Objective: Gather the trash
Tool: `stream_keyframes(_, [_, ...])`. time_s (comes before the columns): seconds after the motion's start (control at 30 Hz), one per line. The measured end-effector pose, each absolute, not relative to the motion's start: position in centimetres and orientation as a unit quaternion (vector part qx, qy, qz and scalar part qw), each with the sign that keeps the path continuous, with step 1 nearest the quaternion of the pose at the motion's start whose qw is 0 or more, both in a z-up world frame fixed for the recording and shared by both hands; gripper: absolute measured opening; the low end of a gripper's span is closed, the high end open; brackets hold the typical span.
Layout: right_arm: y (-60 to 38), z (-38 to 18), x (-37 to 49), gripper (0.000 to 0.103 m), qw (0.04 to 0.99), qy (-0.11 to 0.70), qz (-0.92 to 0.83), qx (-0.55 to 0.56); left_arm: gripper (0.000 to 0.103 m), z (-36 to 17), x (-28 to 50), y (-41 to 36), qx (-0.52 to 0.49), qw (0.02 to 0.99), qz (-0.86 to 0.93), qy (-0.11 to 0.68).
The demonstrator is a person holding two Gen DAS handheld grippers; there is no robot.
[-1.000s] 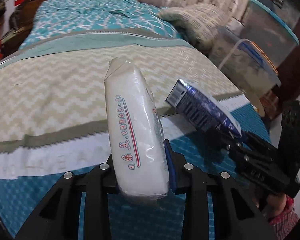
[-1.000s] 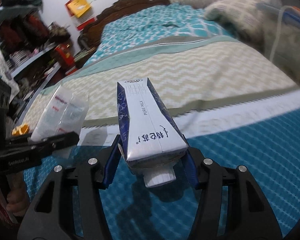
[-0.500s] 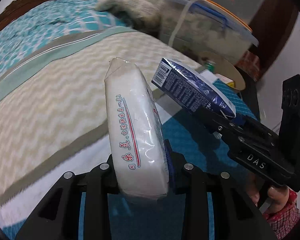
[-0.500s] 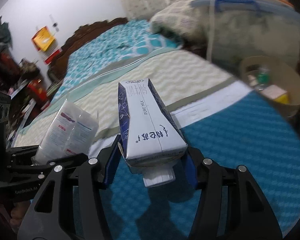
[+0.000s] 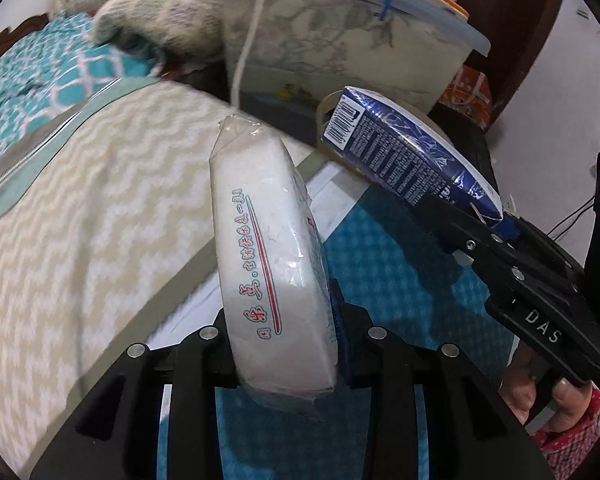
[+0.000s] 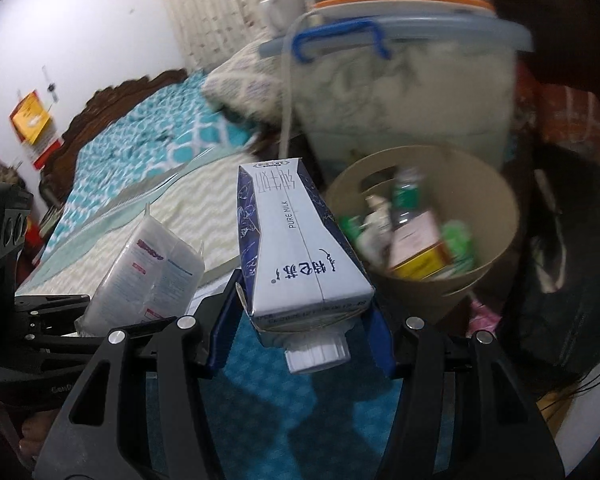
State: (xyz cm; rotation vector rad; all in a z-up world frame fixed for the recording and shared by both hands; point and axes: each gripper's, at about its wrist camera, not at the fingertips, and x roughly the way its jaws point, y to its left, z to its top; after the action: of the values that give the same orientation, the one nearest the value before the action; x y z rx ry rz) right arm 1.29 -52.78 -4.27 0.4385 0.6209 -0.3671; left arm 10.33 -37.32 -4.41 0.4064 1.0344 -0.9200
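Both views have swung right since a second ago, bringing the tan trash bin [image 6: 496, 216] into sight past the bed's [image 5: 80, 200] edge. Clamped in the right gripper [image 6: 300, 332], the blue milk carton [image 6: 296, 248] sits up off the bed, the bin just beyond to its right. Left of it, the left gripper [image 5: 284, 344] is closed on the white tissue pack [image 5: 268, 264]. Behind the bin stands a lidded storage tub [image 6: 404, 92].
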Motion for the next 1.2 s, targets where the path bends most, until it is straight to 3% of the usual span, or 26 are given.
stream_keyframes(0.43, [-65.8,-6.5,1.3,0.057,0.867,0.301,-0.273,0.288,0.032,-5.3,12.8,-53.4,0.223,0.715,-0.483,0.453])
stream_keyframes(0.6, [-68.4,-8.3,3.3,0.061,0.844,0.325,-0.290,0.313,0.054,-7.5,14.7,-57.1,0.246,0.722,-0.462,0.453])
stream_keyframes(0.73, [-67.4,-7.2,1.5,0.071,0.855,0.283,-0.299,0.316,0.055,-7.5,15.9,-55.1,0.222,0.722,-0.455,0.472])
stream_keyframes(0.8, [-66.0,-6.3,0.6,0.072,0.863,0.270,-0.303,0.300,0.062,-6.8,15.7,-53.1,0.212,0.732,-0.455,0.461])
stream_keyframes(1.2, [-53.6,-3.0,-0.3,0.073,0.894,0.281,-0.272,0.218,0.064,-3.3,11.4,-38.8,0.186,0.799,-0.400,0.408])
